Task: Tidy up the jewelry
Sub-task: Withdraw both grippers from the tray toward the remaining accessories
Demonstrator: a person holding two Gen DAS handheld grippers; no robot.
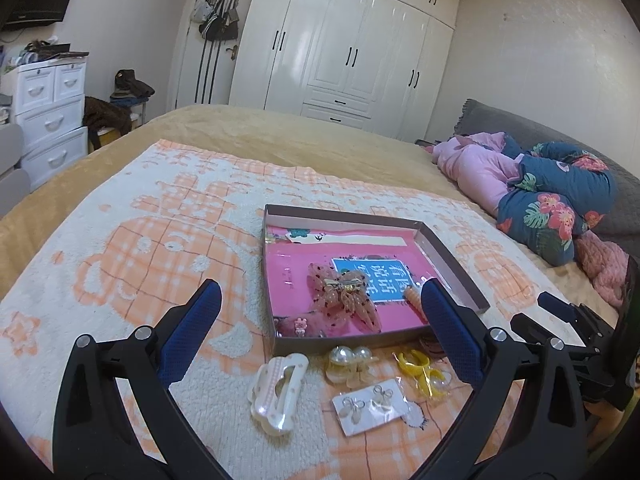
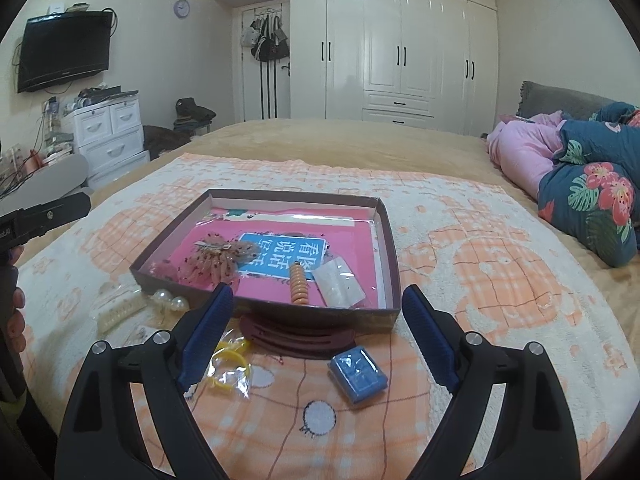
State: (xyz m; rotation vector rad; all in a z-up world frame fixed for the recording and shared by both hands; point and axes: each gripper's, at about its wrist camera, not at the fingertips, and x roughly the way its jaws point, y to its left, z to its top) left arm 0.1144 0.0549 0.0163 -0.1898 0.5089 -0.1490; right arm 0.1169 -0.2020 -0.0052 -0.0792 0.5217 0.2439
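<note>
A shallow brown box (image 1: 452,264) (image 2: 390,240) with a pink lining lies on the bed. In it are a dotted pink bow clip (image 1: 344,300) (image 2: 218,258), an orange ridged clip (image 2: 299,286) and a clear packet (image 2: 338,286). In front of the box lie a white hair claw (image 1: 276,388), a pearl piece (image 1: 352,356), a yellow clip in a bag (image 1: 420,368) (image 2: 230,364), an earring card (image 1: 370,406), a dark red clip (image 2: 296,336) and a blue box (image 2: 358,374). My left gripper (image 1: 320,312) is open above these items. My right gripper (image 2: 318,308) is open, empty, above the box's near edge.
An orange and white patterned blanket (image 1: 140,248) (image 2: 480,280) covers the tan bed. Rolled floral and pink bedding (image 1: 552,200) (image 2: 592,184) lies at the right. A white wardrobe (image 1: 352,48), a drawer unit (image 1: 48,120) and a wall TV (image 2: 64,50) stand beyond the bed.
</note>
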